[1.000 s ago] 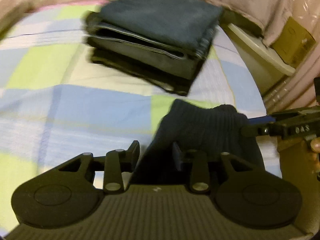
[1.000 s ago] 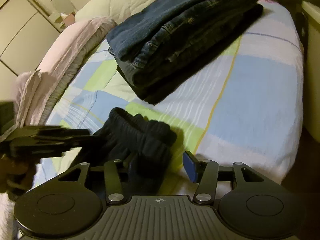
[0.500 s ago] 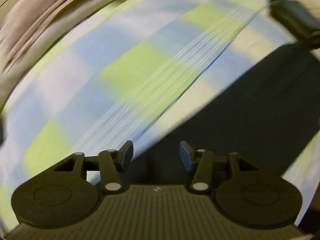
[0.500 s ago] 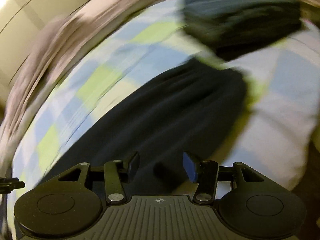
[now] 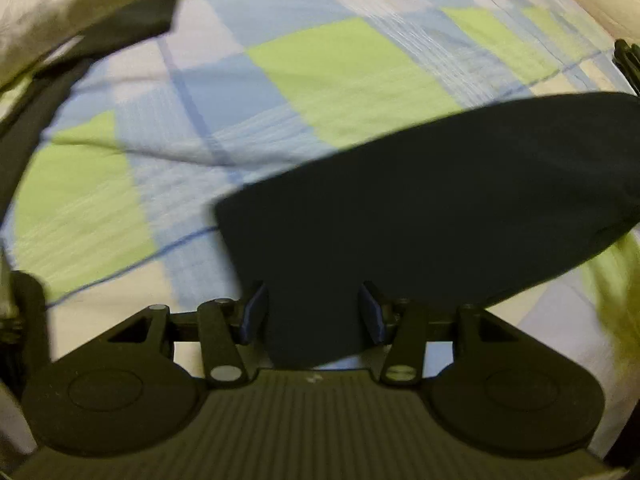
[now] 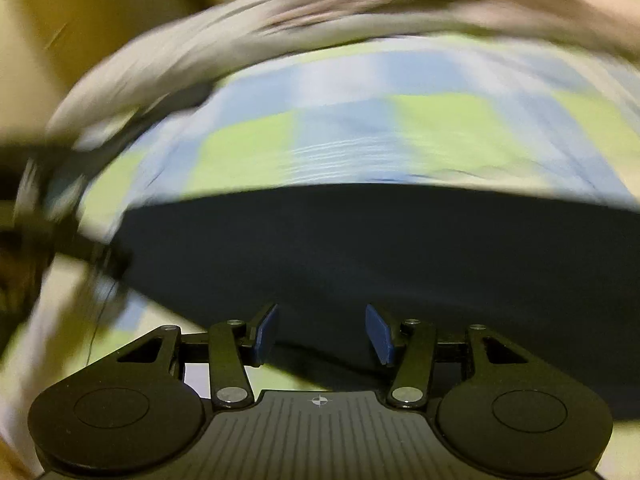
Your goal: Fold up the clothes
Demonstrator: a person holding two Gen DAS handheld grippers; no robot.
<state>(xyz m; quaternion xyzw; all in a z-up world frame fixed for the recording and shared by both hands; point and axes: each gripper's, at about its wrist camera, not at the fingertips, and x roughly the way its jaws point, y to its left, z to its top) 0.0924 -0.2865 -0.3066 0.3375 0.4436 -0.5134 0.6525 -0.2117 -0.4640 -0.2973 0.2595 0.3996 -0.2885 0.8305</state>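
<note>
The dark garment (image 5: 420,208) is lying spread out flat on the checked bed (image 5: 320,72), running as a long dark band across the near part of the sheet. The left tongs (image 5: 312,312) are standing partly open, having just been opening, with a strip of the cloth between the blue pads; the pads look clear of it, so I judge they are not gripping. The right tongs (image 6: 322,334) are also standing about half open over the near edge of the garment (image 6: 360,248), holding nothing that I can see. Both views are blurring, so fine creases are hard to tell. To my eye the garment is only being laid out: no fold is showing in it yet, so the folding itself and the stacking are remaining. A pale quilt (image 6: 360,4) is bunching along the far side.
</note>
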